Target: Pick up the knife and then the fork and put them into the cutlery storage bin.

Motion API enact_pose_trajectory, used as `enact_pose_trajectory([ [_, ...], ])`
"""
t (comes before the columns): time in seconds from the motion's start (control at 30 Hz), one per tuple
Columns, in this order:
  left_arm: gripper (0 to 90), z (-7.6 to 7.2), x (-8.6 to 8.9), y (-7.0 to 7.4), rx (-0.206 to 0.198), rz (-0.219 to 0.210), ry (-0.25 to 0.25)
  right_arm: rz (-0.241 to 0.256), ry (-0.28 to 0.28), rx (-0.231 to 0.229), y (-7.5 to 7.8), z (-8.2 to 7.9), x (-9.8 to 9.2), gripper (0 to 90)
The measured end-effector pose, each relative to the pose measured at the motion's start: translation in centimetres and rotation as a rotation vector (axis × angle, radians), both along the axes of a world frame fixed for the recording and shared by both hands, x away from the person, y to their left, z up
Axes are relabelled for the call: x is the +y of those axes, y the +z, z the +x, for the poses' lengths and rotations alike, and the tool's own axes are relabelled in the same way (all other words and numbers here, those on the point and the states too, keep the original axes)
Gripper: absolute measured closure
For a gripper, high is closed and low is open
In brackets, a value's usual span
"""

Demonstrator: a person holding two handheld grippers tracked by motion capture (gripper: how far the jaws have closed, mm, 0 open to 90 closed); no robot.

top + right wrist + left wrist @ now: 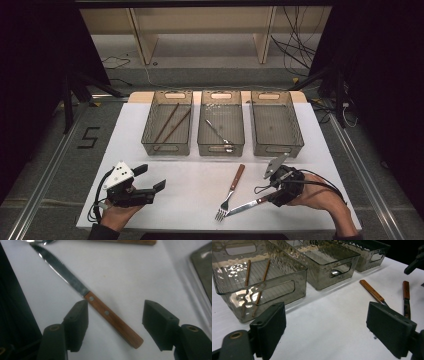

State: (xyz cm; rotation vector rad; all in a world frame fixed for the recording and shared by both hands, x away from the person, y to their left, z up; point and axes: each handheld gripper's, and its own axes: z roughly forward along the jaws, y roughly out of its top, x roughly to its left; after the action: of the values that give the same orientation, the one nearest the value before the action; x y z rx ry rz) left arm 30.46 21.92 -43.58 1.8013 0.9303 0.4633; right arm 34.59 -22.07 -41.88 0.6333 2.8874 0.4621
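Note:
A wood-handled knife (110, 317) lies flat on the white table (190, 200), and my right gripper (115, 322) stands open with its jaws on either side of the handle, not touching it. From above, the knife (245, 205) points front-left out of the right gripper (272, 192). A wood-handled fork (232, 189) lies just left of it, tines toward the front edge. My left gripper (151, 177) is open and empty at the front left, its jaws (327, 327) facing the bins, the fork (372, 292) and the knife (406, 293).
Three translucent grey bins stand in a row at the back. The left bin (167, 142) holds two chopsticks (170, 125), the middle bin (221, 145) a spoon (220, 134); I see nothing in the right bin (277, 145). Bare tabletop lies between the grippers.

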Motion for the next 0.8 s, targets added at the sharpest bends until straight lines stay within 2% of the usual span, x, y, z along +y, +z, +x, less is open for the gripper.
enact_pose_trajectory([
  [0.1,15.8,0.0,0.0,0.0,0.0,-0.004,0.003,-0.031,0.067,0.015,-0.8,0.0,0.8,36.5],
  [0.13,15.8,0.0,0.0,0.0,0.0,-0.004,0.002,-0.067,0.096,0.019,-1.2,0.0,1.0,36.6],
  [0.23,15.8,0.0,0.0,0.0,0.001,0.0,0.0,-0.118,0.132,0.021,-1.9,0.0,1.5,38.0],
  [0.3,15.8,0.0,0.0,0.0,0.002,0.0,0.0,-0.153,0.178,0.032,-2.2,0.2,1.9,40.1],
  [0.47,15.8,0.1,0.0,0.0,0.003,-0.004,0.002,-0.194,0.193,0.041,-2.7,0.6,2.2,44.6],
  [0.8,15.8,0.1,0.0,0.0,0.003,-0.004,0.001,-0.22,0.223,0.074,-3.4,1.3,2.4,53.8],
])
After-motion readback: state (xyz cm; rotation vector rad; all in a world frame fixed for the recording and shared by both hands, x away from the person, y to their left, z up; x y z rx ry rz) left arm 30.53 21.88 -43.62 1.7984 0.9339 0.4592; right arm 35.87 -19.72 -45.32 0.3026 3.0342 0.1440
